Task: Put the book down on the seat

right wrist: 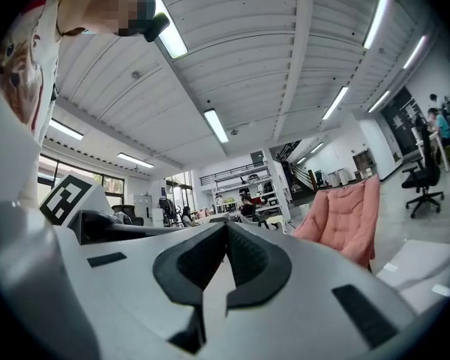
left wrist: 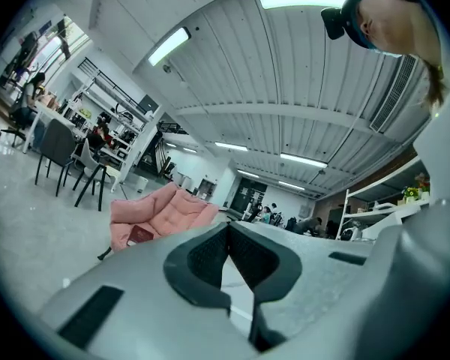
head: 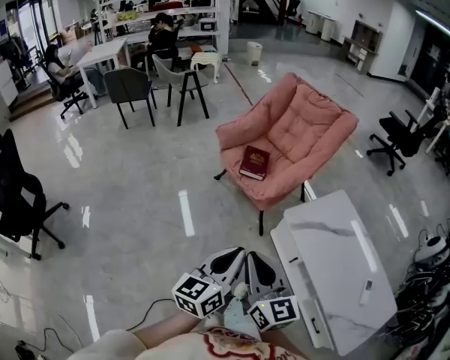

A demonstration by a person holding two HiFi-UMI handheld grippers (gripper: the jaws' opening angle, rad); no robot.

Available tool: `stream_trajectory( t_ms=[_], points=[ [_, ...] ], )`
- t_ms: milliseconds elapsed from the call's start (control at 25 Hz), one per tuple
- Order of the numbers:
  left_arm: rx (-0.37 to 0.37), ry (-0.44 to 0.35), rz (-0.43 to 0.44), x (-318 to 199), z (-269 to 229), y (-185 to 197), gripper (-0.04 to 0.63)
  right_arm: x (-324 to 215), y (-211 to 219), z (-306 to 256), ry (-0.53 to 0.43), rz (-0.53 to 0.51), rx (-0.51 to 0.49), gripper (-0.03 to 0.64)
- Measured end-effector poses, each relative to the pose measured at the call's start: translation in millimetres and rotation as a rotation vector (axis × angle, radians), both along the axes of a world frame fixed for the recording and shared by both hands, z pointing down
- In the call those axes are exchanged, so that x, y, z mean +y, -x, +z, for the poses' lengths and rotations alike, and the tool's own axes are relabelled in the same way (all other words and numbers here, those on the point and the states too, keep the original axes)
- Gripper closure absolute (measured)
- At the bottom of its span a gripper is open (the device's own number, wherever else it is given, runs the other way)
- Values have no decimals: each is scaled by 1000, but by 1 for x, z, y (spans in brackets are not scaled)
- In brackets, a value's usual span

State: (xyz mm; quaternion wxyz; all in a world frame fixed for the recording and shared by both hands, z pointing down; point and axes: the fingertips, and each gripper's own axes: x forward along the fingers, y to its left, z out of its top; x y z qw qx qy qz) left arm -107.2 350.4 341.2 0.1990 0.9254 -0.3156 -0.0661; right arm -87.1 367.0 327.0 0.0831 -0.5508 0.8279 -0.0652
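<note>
In the head view, a dark red book lies flat on the seat of a pink armchair in the middle of a shiny grey floor. The book sits toward the seat's front left part, with nothing touching it. The left gripper and the right gripper are at the bottom edge, side by side and close together, well apart from the armchair. Each one's jaws are pressed together and empty. A white table stands just to their right, and a black office chair stands at the far left. People sit at desks far back.

In the left gripper view, the left gripper has its dark pads meeting at the tips, with nothing between them. Beyond them, to the left, the pink armchair stands with the book on its seat.

In the right gripper view, the right gripper is closed the same way, pad against pad, holding nothing. The pink armchair shows at the right, seen from the side. The other gripper's marker cube shows at the left.
</note>
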Motion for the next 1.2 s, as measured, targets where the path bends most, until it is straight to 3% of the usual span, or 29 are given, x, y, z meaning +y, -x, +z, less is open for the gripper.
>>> stream_trajectory(
  t_ms=[280,520,720,1200],
  points=[
    [36,-52,19,39,-28,-3,591,35,-7,-19,-26,4,-17,615],
    [51,-51,8,69,-38,-6,591,66,-8,-36,-48,-8,4,615],
    [40,-53,20,79,-37,-23,591,76,-23,-37,-54,-16,10,615],
    [40,-74,-12,86,-44,-19,591,86,-31,-44,-66,-6,13,615]
  ],
)
